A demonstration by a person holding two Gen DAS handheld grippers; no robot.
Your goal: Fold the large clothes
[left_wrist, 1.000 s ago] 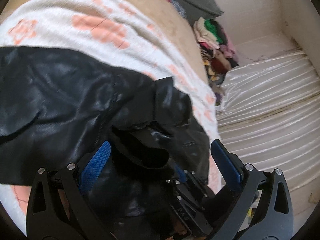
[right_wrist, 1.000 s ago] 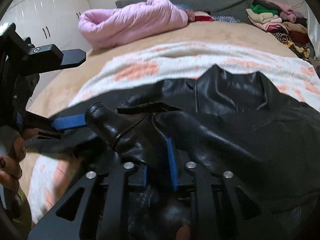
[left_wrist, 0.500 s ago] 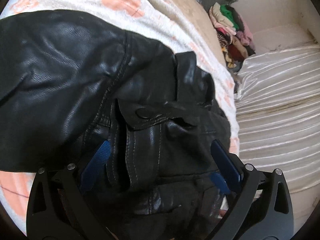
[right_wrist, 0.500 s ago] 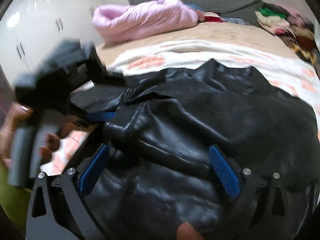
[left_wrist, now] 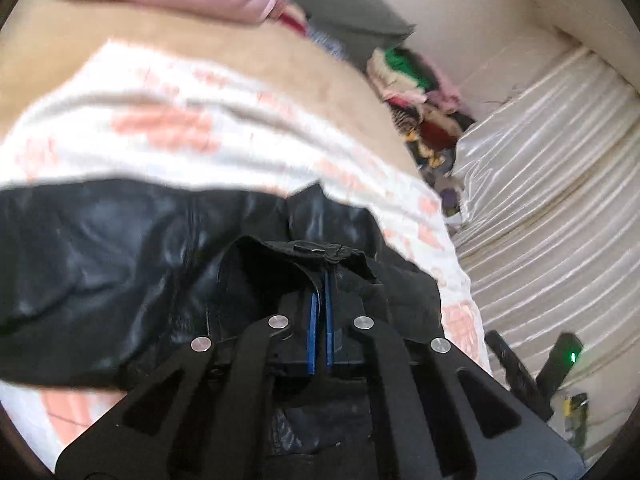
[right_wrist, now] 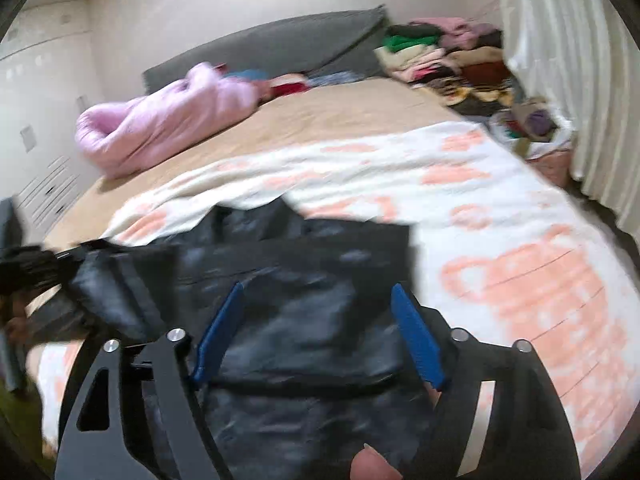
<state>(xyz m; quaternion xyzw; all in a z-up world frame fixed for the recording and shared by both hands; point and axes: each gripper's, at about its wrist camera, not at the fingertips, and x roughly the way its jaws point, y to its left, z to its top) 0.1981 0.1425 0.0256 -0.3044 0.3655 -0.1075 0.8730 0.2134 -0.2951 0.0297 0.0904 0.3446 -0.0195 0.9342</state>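
Note:
A black leather jacket (left_wrist: 120, 256) lies on a white blanket with peach prints (left_wrist: 168, 136) on the bed. My left gripper (left_wrist: 320, 280) is shut on a flap of the jacket with a snap button, at its right edge. In the right wrist view the jacket (right_wrist: 288, 320) is blurred and fills the lower middle. My right gripper (right_wrist: 316, 300) is open, its blue pads (right_wrist: 416, 336) apart just above the jacket, holding nothing. The left gripper (right_wrist: 28, 268) shows blurred at that view's left edge, holding the jacket's edge.
A pink padded coat (right_wrist: 168, 116) lies at the far side of the tan bed (right_wrist: 344, 108). A grey headboard (right_wrist: 272, 48) stands behind it. A pile of folded clothes (right_wrist: 440, 56) sits at the far right. White curtains (left_wrist: 540, 184) hang to the right.
My left gripper has shut on the jacket's flap and lifted it. My right gripper let go of the sleeve, opened, and moved right over the jacket.

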